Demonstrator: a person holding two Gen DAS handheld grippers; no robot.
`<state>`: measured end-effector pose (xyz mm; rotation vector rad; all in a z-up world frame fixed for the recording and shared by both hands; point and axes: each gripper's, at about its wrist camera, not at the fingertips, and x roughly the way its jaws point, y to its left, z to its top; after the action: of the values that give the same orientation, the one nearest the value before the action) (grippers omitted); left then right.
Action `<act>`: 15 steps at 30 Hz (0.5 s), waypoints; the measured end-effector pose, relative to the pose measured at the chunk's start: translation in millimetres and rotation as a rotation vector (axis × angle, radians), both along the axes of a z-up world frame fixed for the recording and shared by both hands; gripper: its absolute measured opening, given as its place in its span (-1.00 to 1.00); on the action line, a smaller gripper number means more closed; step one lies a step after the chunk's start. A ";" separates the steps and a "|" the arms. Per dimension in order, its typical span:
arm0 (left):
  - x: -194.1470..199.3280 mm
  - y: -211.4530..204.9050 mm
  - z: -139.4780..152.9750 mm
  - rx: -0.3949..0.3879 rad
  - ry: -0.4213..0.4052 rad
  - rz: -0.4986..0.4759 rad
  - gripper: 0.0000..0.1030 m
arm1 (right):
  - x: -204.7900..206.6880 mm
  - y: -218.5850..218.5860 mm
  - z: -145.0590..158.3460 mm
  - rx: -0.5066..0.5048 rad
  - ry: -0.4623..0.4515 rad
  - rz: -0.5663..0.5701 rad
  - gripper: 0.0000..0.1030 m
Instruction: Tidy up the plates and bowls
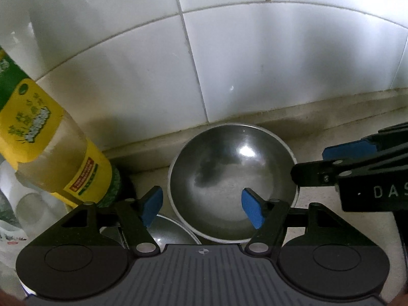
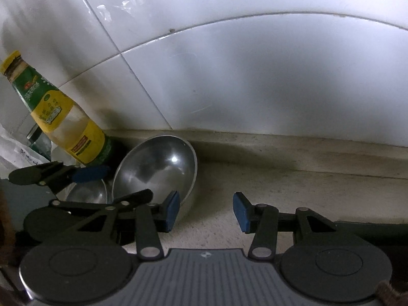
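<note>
Steel bowl (image 1: 233, 178) on the pale counter (image 2: 293, 186), hard against the foot of the white tiled wall (image 1: 280, 71). Round, so no long axis to speak of; mouth faces up, and in the right wrist view (image 2: 155, 165) it looks tipped, mouth leaning toward the camera. Near rim overlaps a second steel bowl (image 1: 168, 229), lower and closer, mostly hidden behind the gripper.

Left gripper (image 1: 202, 207) hovers above the upper bowl, blue pads (image 1: 251, 210) spread apart, nothing between them: released. Right gripper (image 2: 204, 210) over bare counter just right of the bowl, pads parted and empty; its left pad (image 2: 172, 210) is close to the bowl's rim, contact not clear.

Left of the bowls, a bottle (image 1: 51, 153) with yellow-green label, pale liquid inside. Beyond it, white plastic wrapping (image 2: 15, 150).
</note>
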<state>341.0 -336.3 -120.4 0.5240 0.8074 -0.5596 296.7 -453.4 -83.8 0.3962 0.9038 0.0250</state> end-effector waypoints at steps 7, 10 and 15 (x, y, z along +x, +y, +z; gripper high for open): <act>8.3 -4.2 -9.4 0.006 0.014 -0.014 0.45 | 8.6 5.5 -8.2 0.002 0.011 0.014 -0.17; 11.8 -5.7 -13.4 0.012 0.014 -0.016 0.45 | 12.4 6.3 -11.3 0.000 0.014 0.018 -0.17; 16.1 -5.8 -19.4 0.001 0.025 -0.023 0.48 | 19.7 5.9 -18.5 0.003 0.017 0.023 -0.17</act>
<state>357.1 -342.0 -139.8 0.5289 0.8266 -0.5883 316.5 -447.5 -102.3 0.3894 0.9251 0.0442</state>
